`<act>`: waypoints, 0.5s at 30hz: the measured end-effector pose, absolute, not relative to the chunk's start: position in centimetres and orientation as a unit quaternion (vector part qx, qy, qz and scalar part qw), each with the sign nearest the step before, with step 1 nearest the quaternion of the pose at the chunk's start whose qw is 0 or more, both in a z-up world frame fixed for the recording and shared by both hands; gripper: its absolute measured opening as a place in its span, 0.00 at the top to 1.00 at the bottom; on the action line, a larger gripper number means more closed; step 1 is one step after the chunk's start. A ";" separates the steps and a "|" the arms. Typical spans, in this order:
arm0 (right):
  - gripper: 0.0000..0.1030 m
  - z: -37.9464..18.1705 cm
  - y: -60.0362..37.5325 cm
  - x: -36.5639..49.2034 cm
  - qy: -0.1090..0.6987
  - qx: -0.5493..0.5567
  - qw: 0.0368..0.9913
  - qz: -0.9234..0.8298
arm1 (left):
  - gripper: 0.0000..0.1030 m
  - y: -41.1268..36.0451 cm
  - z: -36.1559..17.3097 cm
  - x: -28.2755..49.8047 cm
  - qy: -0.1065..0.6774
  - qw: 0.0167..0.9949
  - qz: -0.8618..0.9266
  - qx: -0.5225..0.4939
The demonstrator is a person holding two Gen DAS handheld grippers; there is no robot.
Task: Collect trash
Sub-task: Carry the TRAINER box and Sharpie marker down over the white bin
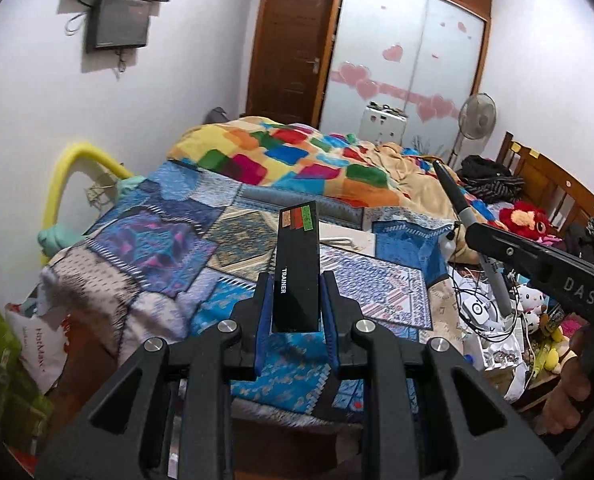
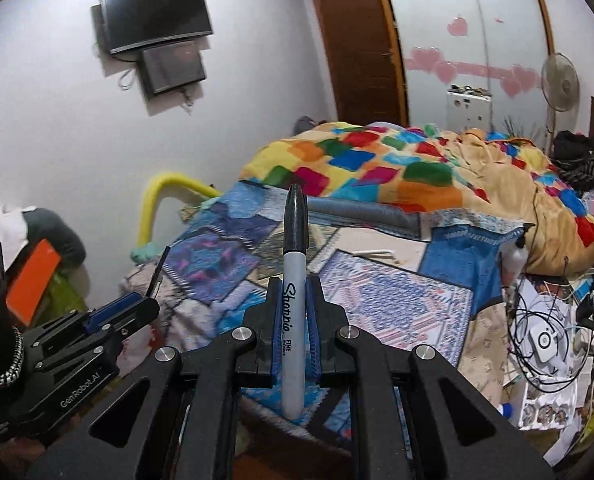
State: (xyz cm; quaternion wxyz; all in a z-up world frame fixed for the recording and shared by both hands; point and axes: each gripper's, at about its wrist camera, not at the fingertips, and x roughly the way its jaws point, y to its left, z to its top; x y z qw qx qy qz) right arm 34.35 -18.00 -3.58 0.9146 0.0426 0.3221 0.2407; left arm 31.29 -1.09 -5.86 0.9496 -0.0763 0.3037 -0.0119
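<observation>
My left gripper is shut on a flat black card printed "TRAINER" with coloured squares at its top, held upright above the bed. My right gripper is shut on a grey Sharpie marker with a black cap that points up and away. In the left wrist view the right gripper reaches in from the right with the marker. In the right wrist view the left gripper sits at the lower left with the card seen edge-on.
A bed with patterned blue covers and a bright patchwork blanket fills the middle. Cables, papers and soft toys clutter the right side. A yellow foam rail, bags at left, a fan and a wardrobe stand behind.
</observation>
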 end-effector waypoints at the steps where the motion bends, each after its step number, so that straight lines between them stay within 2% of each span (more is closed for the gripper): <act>1: 0.90 -3.4 -17.6 33.7 0.320 0.040 0.914 0.245 | 0.78 -0.6 -5.8 30.6 0.303 0.950 -0.008 -0.078; 15: 0.90 -5.2 -9.8 28.5 0.347 0.014 0.884 0.313 | 0.78 7.9 -8.2 22.3 0.317 0.940 0.067 -0.105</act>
